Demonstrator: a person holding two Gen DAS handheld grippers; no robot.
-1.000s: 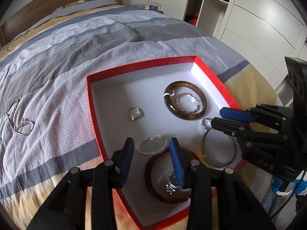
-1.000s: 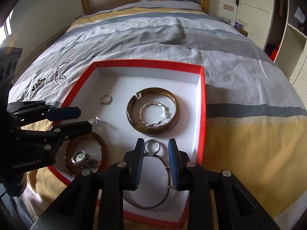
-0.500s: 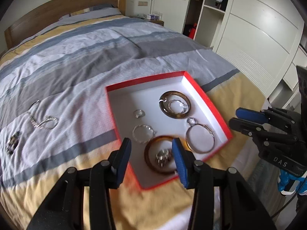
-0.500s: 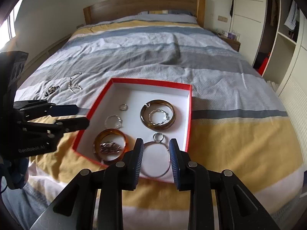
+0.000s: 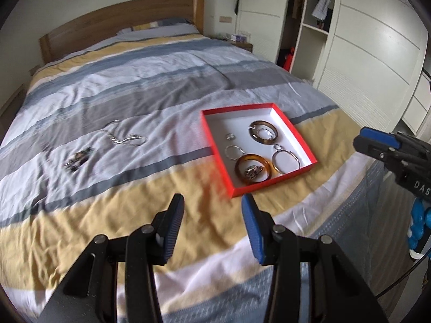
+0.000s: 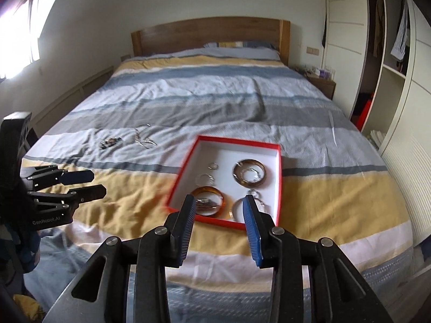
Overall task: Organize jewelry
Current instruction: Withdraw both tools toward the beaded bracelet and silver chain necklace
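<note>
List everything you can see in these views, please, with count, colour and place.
Box: 1, red rim, white inside, on the bed.
Bangles: 2, brown and amber, in the box.
Silver rings and hoops: several, in the box.
Silver chain: 1, on the cover, left of the box.
Dark jewelry piece: 1, left of the chain.
Bed: 1, striped cover, wooden headboard.
Wardrobe: white, right.
Left gripper: blue-padded fingers, open, empty.
Right gripper: the same, jaws just opening.
</note>
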